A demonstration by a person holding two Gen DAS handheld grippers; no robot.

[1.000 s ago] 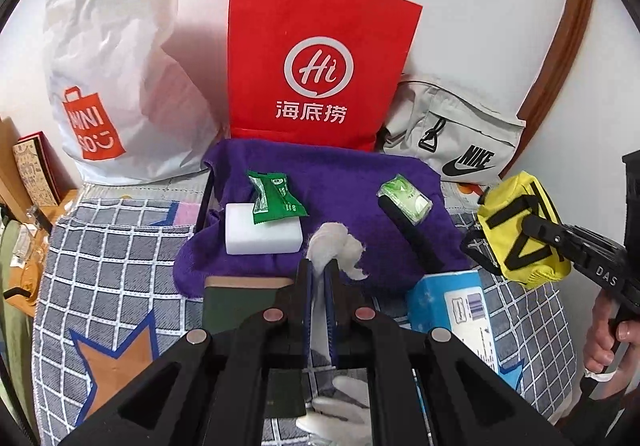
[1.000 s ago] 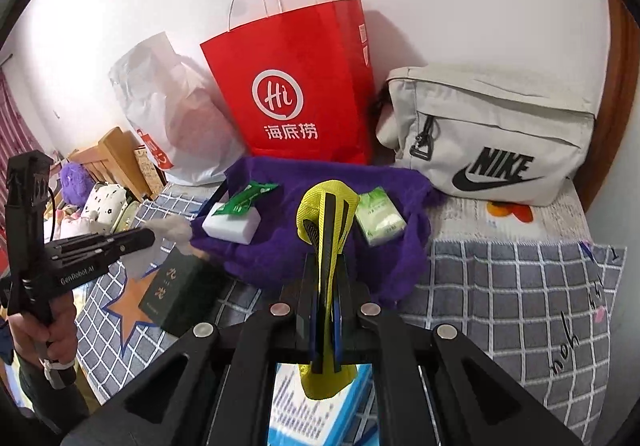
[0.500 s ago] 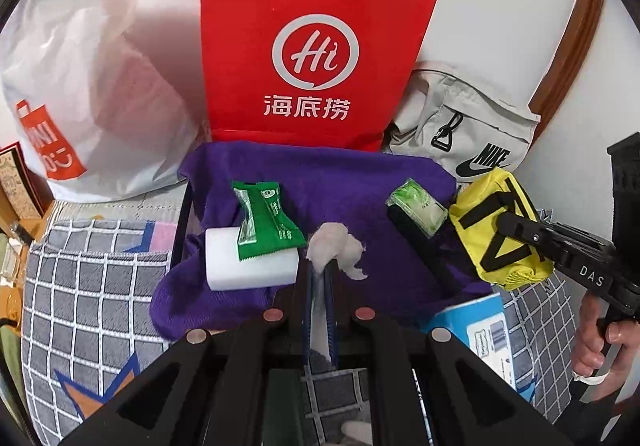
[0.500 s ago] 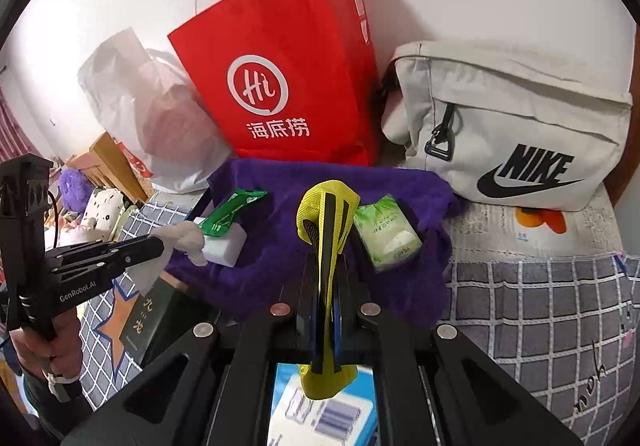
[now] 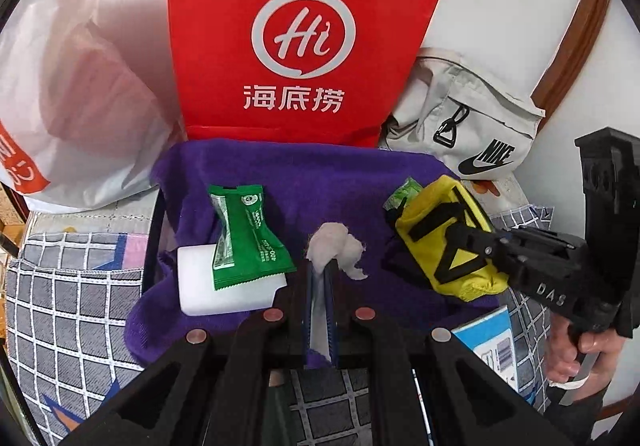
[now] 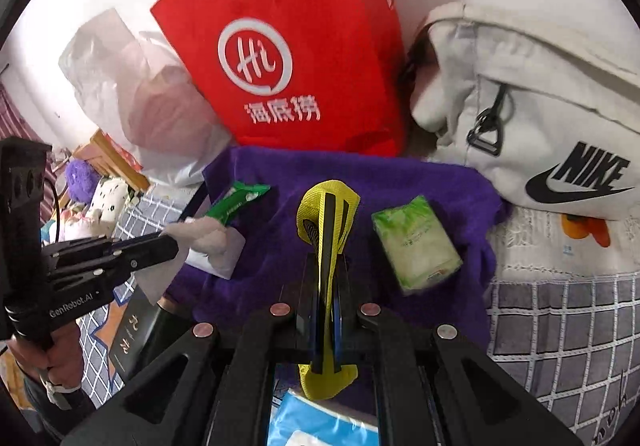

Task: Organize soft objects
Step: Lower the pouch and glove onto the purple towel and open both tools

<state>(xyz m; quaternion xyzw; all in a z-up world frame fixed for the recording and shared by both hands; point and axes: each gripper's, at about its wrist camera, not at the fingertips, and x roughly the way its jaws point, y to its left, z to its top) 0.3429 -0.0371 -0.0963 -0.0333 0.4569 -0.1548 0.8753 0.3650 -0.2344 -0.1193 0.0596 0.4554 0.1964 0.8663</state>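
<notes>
My left gripper (image 5: 320,270) is shut on a white crumpled tissue (image 5: 338,248), held above the purple towel (image 5: 320,182); it also shows in the right wrist view (image 6: 168,242). My right gripper (image 6: 328,246) is shut on a yellow mesh pouch (image 6: 326,206) with black straps, over the towel's right part; the pouch also shows in the left wrist view (image 5: 444,242). On the towel lie a green sachet (image 5: 246,236) atop a white sponge block (image 5: 224,286), and a green tissue pack (image 6: 416,246).
A red paper bag (image 5: 300,34) stands behind the towel, a white plastic bag (image 5: 72,86) to its left, a grey Nike bag (image 6: 540,118) to its right. A blue box (image 5: 492,342) and a dark book (image 6: 132,330) lie on the checked cover (image 6: 560,326).
Both grippers have moved forward toward the purple towel and the bags, each still holding its object. The yellow pouch now hangs over the towel's right part.
</notes>
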